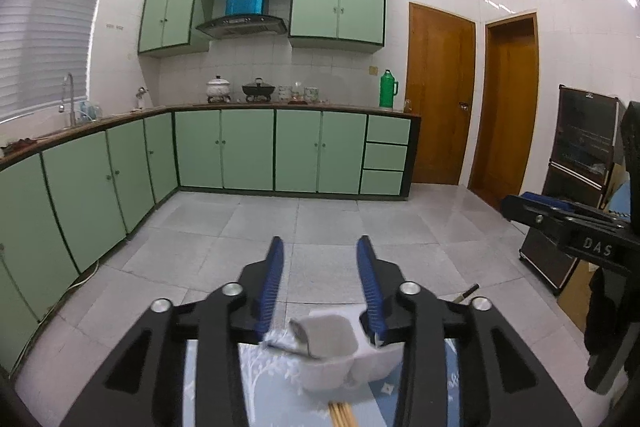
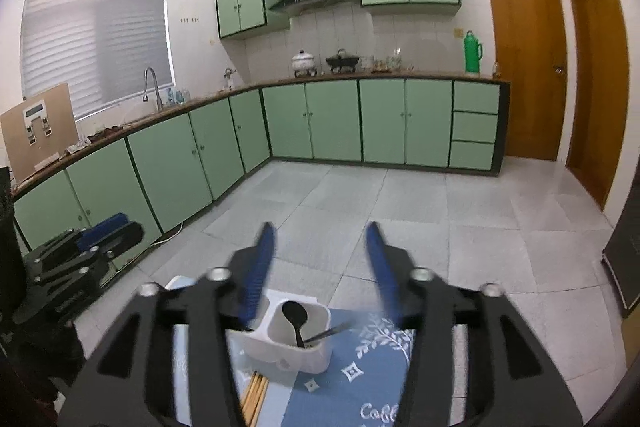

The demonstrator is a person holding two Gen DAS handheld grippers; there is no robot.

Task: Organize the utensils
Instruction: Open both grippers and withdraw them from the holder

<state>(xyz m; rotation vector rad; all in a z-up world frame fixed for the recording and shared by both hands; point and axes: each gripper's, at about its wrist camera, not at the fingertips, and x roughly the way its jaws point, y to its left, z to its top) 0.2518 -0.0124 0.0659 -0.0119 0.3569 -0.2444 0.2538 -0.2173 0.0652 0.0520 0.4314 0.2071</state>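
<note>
Both your tongs stand apart and empty: left tongs (image 1: pixel 320 251), right tongs (image 2: pixel 320 239). The white holder (image 2: pixel 294 343) sits low in the centre of the right view on the blue cloth (image 2: pixel 360 379), with a black spoon (image 2: pixel 295 315) already inside. The chopsticks (image 2: pixel 254 393) lie at the bottom, just beside it. They look like your next pick: lower, clamp, then drop them in.

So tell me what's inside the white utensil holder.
In the right wrist view, the white utensil holder holds a black spoon, bowl up, and a thin dark utensil leaning over its rim. Their lower ends are hidden inside. The other compartment is covered by the right claw.
</note>
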